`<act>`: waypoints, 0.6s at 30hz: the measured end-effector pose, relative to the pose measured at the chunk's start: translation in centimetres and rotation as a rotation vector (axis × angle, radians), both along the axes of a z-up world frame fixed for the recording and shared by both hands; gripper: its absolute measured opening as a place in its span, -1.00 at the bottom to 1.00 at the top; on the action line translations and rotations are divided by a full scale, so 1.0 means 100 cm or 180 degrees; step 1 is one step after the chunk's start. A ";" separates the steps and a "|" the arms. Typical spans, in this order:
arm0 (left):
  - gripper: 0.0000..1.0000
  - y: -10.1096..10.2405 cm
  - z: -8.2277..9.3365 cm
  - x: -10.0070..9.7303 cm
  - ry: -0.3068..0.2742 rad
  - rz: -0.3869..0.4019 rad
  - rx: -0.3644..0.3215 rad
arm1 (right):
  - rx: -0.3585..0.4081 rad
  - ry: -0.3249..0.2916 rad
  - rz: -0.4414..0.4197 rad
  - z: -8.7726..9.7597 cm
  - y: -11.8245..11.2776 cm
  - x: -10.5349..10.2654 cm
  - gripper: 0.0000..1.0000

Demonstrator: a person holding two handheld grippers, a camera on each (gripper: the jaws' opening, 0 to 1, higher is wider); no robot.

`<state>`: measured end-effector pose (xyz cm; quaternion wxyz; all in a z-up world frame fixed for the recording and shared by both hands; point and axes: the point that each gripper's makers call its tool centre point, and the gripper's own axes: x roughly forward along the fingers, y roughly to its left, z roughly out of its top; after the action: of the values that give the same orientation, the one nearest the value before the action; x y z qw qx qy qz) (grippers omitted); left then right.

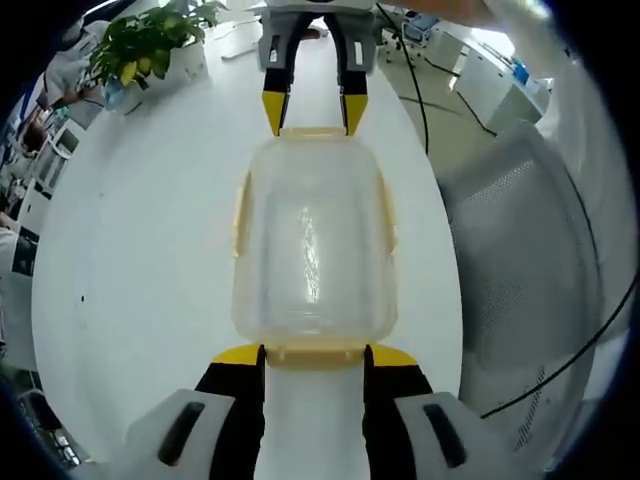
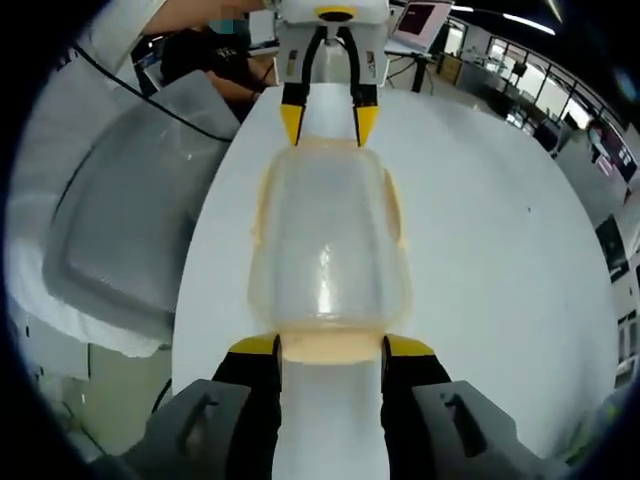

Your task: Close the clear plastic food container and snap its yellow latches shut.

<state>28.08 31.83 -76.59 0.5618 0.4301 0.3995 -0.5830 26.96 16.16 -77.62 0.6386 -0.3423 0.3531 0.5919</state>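
In the left gripper view I see my left gripper rising from the bottom, its two yellow-tipped jaws spread wide, one on each side of the yellow latch at the near end of the clear plastic container. The container sits on the white table with its lid on, between my two grippers. At its far end the right gripper comes in from the top, jaws also spread, with the tips just at the far latch. I cannot tell whether either tip is actually touching the plastic. The long side latches stand out a little from the walls, so they look unsnapped to me. A potted plant with yellow fruit stands at the far left of the table, and a grey mesh chair is beside the table on the right, with a black cable hanging across it. In the right gripper view I have the same scene from the other end: my right gripper flanks the near latch with its jaws apart, the container lies straight ahead on the table, and the left gripper faces me at the far end, open as well. The chair is on the left there.
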 end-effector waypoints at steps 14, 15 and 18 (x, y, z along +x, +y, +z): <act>-0.35 -0.009 -0.009 -0.002 0.0047 0.0024 0.0084 | -0.0012 0.0022 0.0083 -0.005 -0.008 0.001 -0.30; -0.35 -0.008 -0.009 -0.002 0.0045 0.0022 0.0084 | -0.0013 0.0019 0.0089 -0.005 -0.008 0.001 -0.30; -0.35 -0.008 -0.009 -0.001 0.0055 0.0027 0.0085 | -0.0009 0.0023 0.0093 -0.005 -0.007 0.001 -0.30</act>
<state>27.94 31.05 -77.46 0.5550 0.4308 0.4139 -0.5789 27.05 15.42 -78.09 0.6282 -0.3461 0.3511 0.6019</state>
